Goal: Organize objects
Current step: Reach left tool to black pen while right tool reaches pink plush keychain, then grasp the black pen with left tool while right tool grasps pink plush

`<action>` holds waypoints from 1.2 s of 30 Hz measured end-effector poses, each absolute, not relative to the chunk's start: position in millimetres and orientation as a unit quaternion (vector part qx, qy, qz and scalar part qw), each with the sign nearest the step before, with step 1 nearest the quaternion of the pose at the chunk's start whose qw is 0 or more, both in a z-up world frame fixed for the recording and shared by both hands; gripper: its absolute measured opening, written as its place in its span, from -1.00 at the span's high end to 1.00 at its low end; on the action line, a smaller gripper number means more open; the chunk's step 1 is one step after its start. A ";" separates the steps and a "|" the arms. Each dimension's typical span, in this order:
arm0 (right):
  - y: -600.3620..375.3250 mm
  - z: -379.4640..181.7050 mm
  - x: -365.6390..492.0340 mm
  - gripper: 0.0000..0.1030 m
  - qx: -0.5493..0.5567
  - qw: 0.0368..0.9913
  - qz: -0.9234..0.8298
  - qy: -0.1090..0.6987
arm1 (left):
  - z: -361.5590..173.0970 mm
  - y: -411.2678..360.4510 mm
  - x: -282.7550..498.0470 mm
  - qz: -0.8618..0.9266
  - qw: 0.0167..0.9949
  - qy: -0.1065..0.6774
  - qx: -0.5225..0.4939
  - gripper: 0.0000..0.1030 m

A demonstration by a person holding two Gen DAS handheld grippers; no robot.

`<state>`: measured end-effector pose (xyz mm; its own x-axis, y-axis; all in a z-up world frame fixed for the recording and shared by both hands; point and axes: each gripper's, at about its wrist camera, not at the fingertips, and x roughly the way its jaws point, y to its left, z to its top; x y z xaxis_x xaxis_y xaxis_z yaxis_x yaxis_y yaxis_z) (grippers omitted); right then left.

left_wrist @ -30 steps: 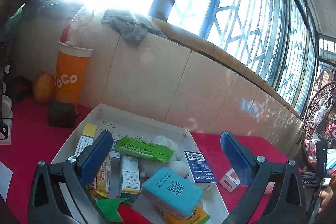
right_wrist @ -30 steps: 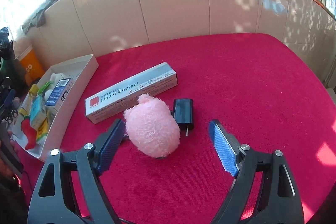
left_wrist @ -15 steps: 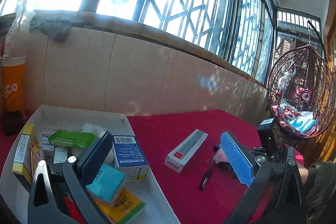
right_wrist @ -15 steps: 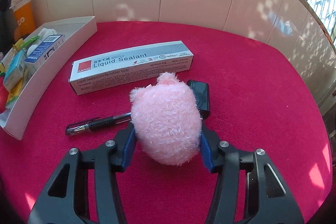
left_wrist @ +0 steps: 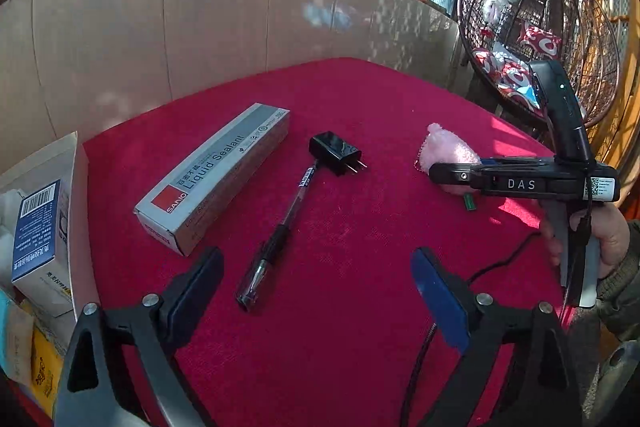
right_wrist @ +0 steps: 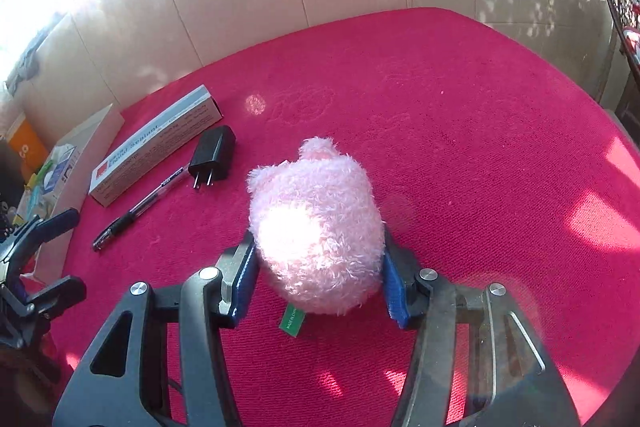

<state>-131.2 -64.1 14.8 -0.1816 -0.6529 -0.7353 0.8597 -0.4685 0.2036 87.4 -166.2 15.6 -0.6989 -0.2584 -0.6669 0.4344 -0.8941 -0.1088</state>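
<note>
My right gripper (right_wrist: pixel 318 277) is shut on a fluffy pink plush toy (right_wrist: pixel 316 223), lifted a little off the red tabletop (right_wrist: pixel 460 131); a green tag hangs under the toy. In the left wrist view the same toy (left_wrist: pixel 450 153) shows in the right gripper (left_wrist: pixel 472 177) at the right. My left gripper (left_wrist: pixel 316 291) hovers over the cloth with its jaws closing and nothing between them. Just ahead of it lie a black pen (left_wrist: pixel 276 239), a black plug adapter (left_wrist: pixel 334 151) and a grey Liquid Sealant box (left_wrist: pixel 216 175).
A white tray (left_wrist: pixel 78 187) with several small boxes stands at the left edge of the table. A tiled wall (left_wrist: pixel 220 11) runs behind. A hanging wicker chair (left_wrist: pixel 536 27) stands at the right, beyond the table. A person's hand (left_wrist: pixel 600 239) holds the right gripper.
The right gripper closed on the pink toy and raised it off the cloth. The left gripper swung right, from above the tray to above the pen and sealant box.
</note>
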 end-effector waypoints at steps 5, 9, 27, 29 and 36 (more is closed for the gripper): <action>-60.0 13.0 -140.0 -0.06 0.415 0.516 -0.744 0.090 | 6.6 -182.7 72.8 -0.899 0.198 0.144 0.362 -0.48; -58.1 11.9 -144.1 -0.06 0.422 0.523 -0.737 0.070 | -3.4 -195.4 64.2 -0.885 0.202 0.155 0.390 -0.15; -55.8 10.2 -147.0 -0.06 0.422 0.525 -0.736 0.068 | -0.2 -167.0 77.2 -0.883 0.213 0.071 0.412 0.83; -56.0 10.5 -146.7 -0.06 0.421 0.524 -0.737 0.071 | 2.1 -163.5 78.2 -0.882 0.231 0.056 0.408 0.83; -57.0 11.8 -144.1 -0.06 0.417 0.520 -0.741 0.080 | 25.5 -155.4 101.8 -0.910 0.252 0.052 0.324 0.84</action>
<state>-144.1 -57.0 11.8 -0.1117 -0.7045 -0.7009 0.8376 -0.4463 0.3151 101.8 -155.4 25.5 -0.6633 -0.4254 -0.6156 0.4933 -0.8672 0.0678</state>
